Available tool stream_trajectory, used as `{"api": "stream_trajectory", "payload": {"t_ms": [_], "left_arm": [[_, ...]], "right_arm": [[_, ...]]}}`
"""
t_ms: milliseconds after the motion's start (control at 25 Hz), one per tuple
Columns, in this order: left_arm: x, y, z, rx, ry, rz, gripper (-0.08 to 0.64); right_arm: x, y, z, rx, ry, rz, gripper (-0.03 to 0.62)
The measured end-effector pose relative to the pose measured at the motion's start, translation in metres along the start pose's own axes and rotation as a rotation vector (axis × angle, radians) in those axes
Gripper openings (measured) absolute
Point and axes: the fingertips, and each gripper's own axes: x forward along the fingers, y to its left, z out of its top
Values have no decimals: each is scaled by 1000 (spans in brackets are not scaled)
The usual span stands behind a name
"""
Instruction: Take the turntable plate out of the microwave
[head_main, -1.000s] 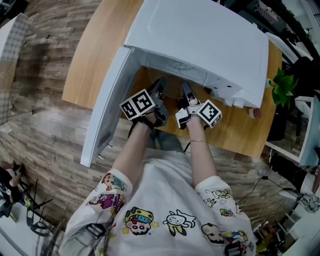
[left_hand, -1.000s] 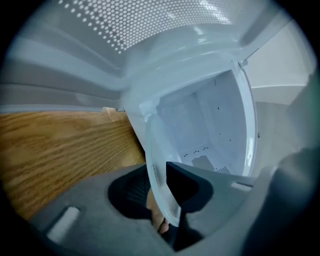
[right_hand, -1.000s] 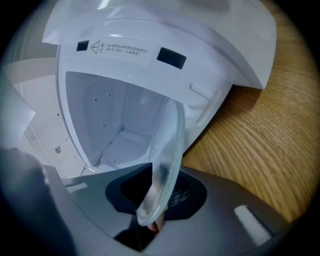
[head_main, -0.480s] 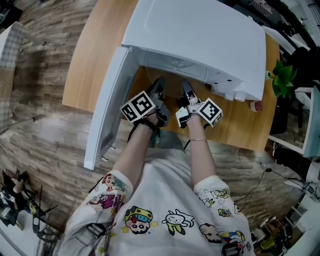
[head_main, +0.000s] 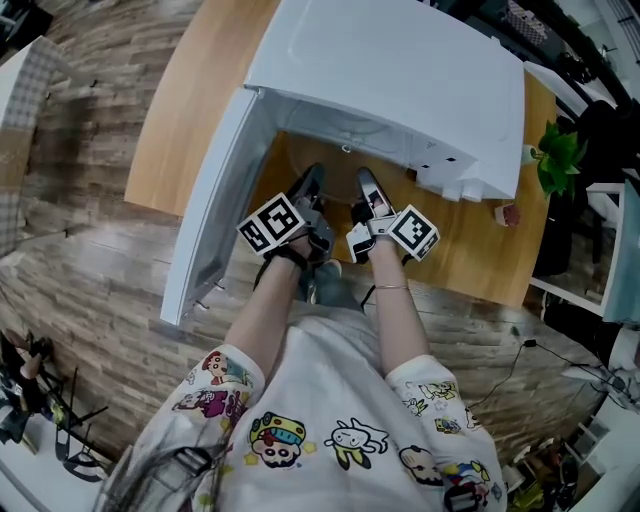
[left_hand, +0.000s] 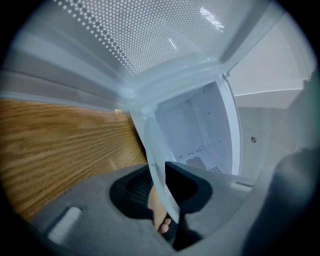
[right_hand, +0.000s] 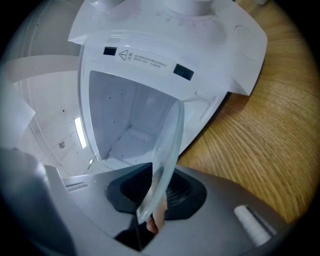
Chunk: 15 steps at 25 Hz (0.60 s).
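Head view shows a white microwave standing on a light wooden bench, its white door swung wide open on the left. A person in a white cartoon-print shirt reaches both arms toward the open front. The left gripper and the right gripper sit side by side just at the mouth of the oven cavity, each bearing its marker cube. In the left gripper view, the rim of a round clear glass turntable plate runs between the dark jaws, which are closed part-way and press on the glass from both sides. The right gripper view shows the same: the opposite rim passes between its jaws, which clamp it. The plate thus hangs between the two grippers, off the oven floor, in front of the pale, bare cavity. How much of it still lies inside cannot be told. A green potted plant stands at the bench's right end, and a grey-brown plank floor lies below.
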Motion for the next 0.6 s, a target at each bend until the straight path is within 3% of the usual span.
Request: {"api": "stream_trajectory", "payload": {"t_ms": [280, 600], "left_arm": [[-21, -9, -10, 8, -48, -7, 71], [-49, -15, -29, 6, -67, -13, 71]], "right_arm": [[-17, 14, -6, 17, -1, 68, 81], [-48, 16, -20, 2, -4, 72, 81]]}}
